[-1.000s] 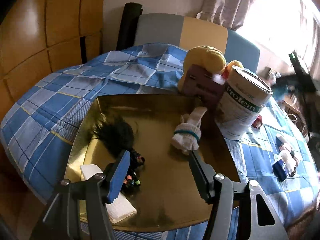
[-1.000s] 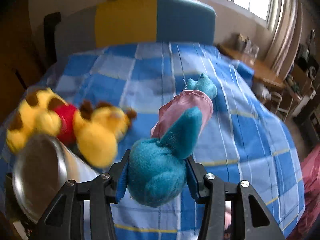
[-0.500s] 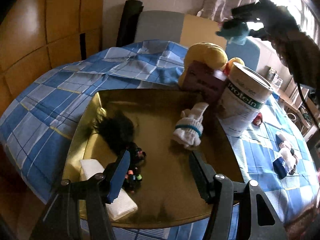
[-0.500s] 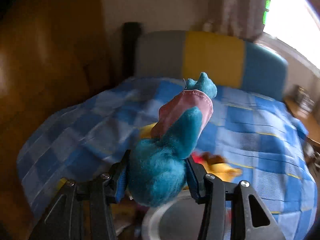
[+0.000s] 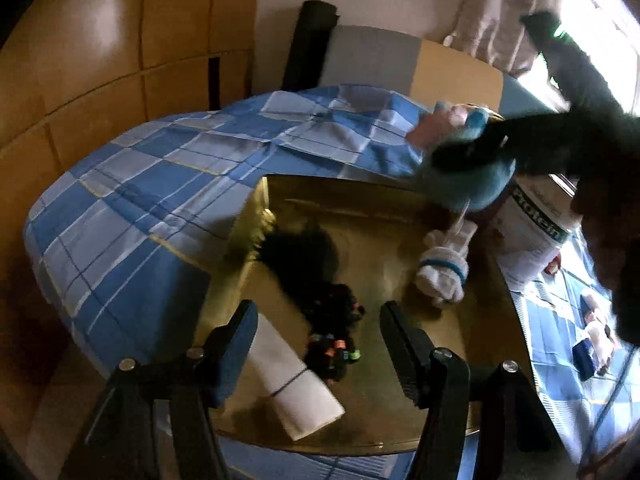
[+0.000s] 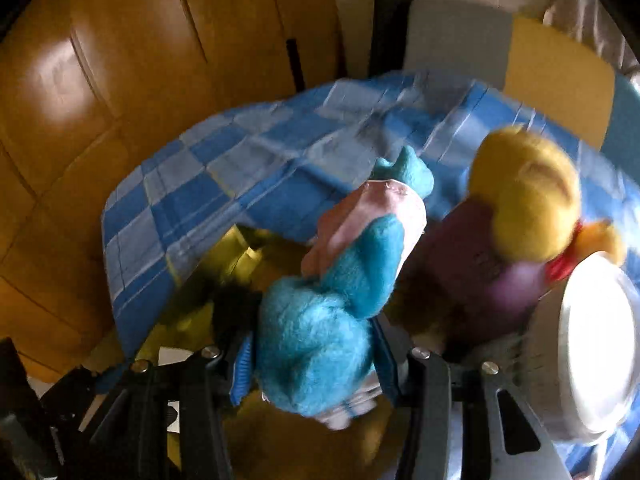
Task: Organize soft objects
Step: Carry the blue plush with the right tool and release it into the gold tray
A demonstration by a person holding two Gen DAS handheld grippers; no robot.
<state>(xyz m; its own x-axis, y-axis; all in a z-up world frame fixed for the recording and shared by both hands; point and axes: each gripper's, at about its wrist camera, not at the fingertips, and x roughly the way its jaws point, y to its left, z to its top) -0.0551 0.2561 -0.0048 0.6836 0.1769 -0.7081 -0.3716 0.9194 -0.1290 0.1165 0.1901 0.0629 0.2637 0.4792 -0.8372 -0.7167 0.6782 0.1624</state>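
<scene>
The right gripper (image 6: 312, 360) is clamped on a blue plush toy (image 6: 320, 320) in a pink garment, held in the air above the far right corner of the gold tray (image 5: 384, 412), just beside the protein tub (image 5: 536, 232). The left gripper (image 5: 316, 344) hangs over the tray's near edge with its jaws apart and nothing between them. The main risk is the tub: a careless descent could knock it and tip it onto the tray or off the checked bedspread (image 5: 132, 208). The rolled white sock (image 5: 444, 268) lies almost under the toy, so a release here may land on it and leave a heap, not order. The view is blurred, so how much clearance remains I cannot tell. The grip sits low on soft fur, so the toy might sag or slip out early.
</scene>
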